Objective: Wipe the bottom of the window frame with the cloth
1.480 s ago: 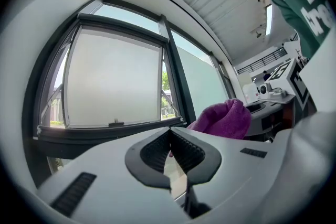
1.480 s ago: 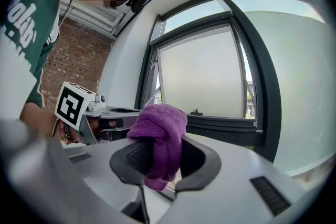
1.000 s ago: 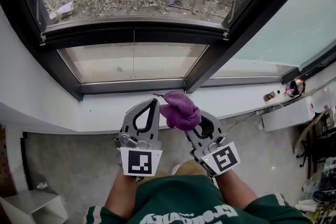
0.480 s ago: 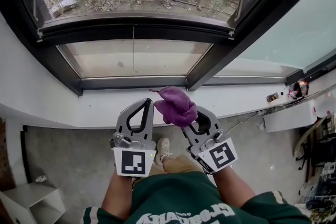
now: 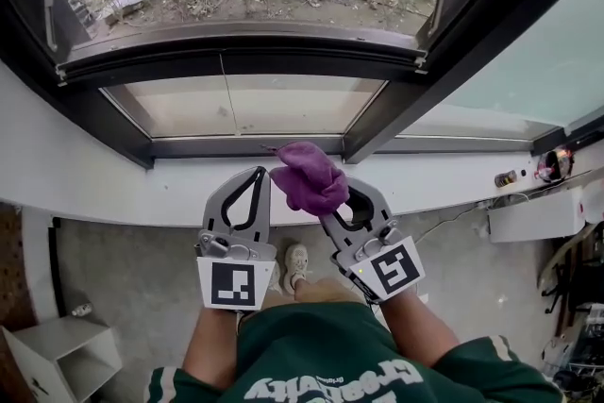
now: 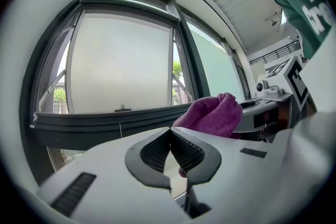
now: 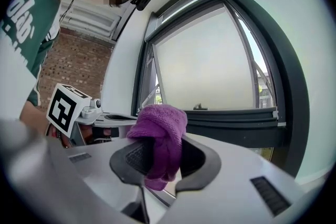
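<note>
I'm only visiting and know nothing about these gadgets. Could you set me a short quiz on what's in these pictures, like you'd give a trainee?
1. True or false: the left gripper holds the purple cloth.
2. Where is the cloth? A) lying flat on the white sill; B) pinched between the right gripper's fingers; C) hung on the window handle.
3. Fill in: the left gripper's fingers are ____, with nothing between them.

Key: 1 false; 2 B; 3 shut.
</note>
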A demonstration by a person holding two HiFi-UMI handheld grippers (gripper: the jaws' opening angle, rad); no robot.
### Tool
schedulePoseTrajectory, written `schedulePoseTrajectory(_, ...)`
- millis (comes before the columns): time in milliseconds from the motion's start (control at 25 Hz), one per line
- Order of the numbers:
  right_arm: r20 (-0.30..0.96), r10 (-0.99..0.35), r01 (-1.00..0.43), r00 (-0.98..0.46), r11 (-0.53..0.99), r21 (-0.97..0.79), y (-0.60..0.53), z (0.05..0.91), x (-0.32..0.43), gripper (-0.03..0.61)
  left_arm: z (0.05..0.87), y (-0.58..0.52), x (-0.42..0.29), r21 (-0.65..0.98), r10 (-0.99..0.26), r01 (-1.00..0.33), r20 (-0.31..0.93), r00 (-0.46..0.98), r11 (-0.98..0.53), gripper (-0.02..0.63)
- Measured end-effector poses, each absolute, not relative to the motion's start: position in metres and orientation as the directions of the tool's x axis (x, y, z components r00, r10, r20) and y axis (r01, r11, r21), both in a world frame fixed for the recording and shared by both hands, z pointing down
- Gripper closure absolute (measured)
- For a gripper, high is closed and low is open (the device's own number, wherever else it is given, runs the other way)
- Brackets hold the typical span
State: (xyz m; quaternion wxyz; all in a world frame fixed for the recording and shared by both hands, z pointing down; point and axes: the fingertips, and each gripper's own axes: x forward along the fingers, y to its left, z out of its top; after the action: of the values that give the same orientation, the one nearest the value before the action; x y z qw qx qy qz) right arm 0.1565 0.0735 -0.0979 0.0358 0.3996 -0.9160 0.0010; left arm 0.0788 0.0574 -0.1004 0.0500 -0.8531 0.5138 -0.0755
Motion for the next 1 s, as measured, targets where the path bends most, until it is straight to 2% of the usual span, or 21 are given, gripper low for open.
schedulePoseTrajectory(240,0.06,-0.722,-0.723,-0.69,0.69,-0.013,0.05,-0.089,0.183,0.474,-0.094,0.035,0.109,-0.126,-0.884,-0.876,0.112,0.453,-0.465,0.604)
schedulePoseTrajectory(480,0.027,-0.716,-0.716,-0.698,0.696,-0.061,0.031,-0.076,0.206,0.474,-0.082,0.018,0.136,-0.219,-0.883,-0.857,0.165,0.439,-0.467,0.604)
schedulePoseTrajectory(640,0.036,-0.718,-0.717,-0.695,0.689,-0.111,0.018,-0.064,0.216,0.474,-0.073,0.008,0.152,-0.196,-0.874,-0.855,0.184,0.449,-0.48,0.604)
schedulePoseTrajectory(800,0.029,-0.722,-0.719,-0.691,0.683,-0.129,0.013,-0.052,0.224,0.474,-0.063,-0.001,0.155,-0.182,-0.866,-0.853,0.218,0.45,-0.489,0.604)
schedulePoseTrajectory(1000,0.08,-0.726,-0.727,-0.683,0.667,-0.162,0.004,-0.035,0.218,0.474,-0.059,-0.014,0.144,-0.172,-0.862,-0.852,0.221,0.455,-0.494,0.604)
